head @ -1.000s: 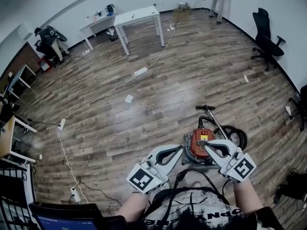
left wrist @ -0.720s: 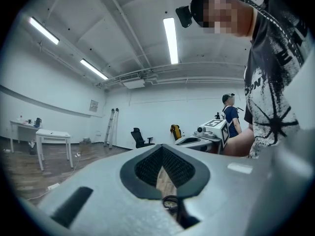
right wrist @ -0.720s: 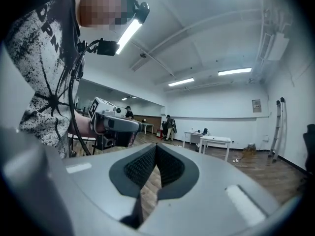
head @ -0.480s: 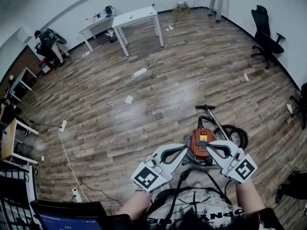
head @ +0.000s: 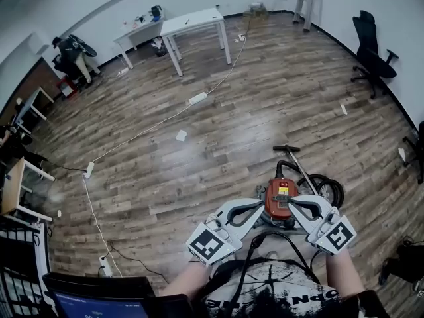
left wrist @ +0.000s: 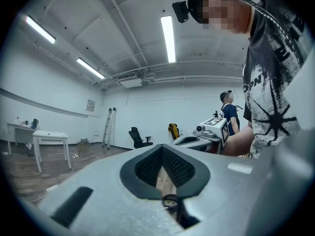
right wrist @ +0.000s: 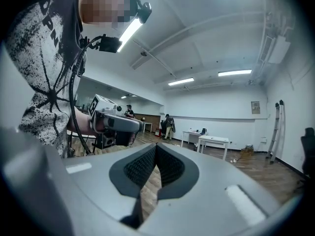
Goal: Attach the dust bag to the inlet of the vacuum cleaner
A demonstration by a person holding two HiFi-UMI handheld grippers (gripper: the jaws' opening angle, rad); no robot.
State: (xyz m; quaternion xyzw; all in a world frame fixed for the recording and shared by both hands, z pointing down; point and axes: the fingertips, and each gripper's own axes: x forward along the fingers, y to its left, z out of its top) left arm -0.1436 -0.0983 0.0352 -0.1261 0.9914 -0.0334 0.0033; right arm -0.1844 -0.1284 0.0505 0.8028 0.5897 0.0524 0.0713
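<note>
left claw [head: 257, 206] and right claw [head: 292, 203] hover pressed together, empty, over the red vacuum cleaner [head: 278, 197]; no dust bag shows, whether fitted already or unfetched.

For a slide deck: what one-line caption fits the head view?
Left tool and right tool, both shut and empty, frame a red vacuum cleaner on the wooden floor.

Ceiling tube lights [left wrist: 168, 38] are casting bright, even, cool light, a pale sheen is lying on the wooden floor [head: 199, 152] up-left of the vacuum cleaner [head: 279, 201], walls beyond it are bowing with fisheye distortion, and black vignetting is ringing both gripper views.
</note>
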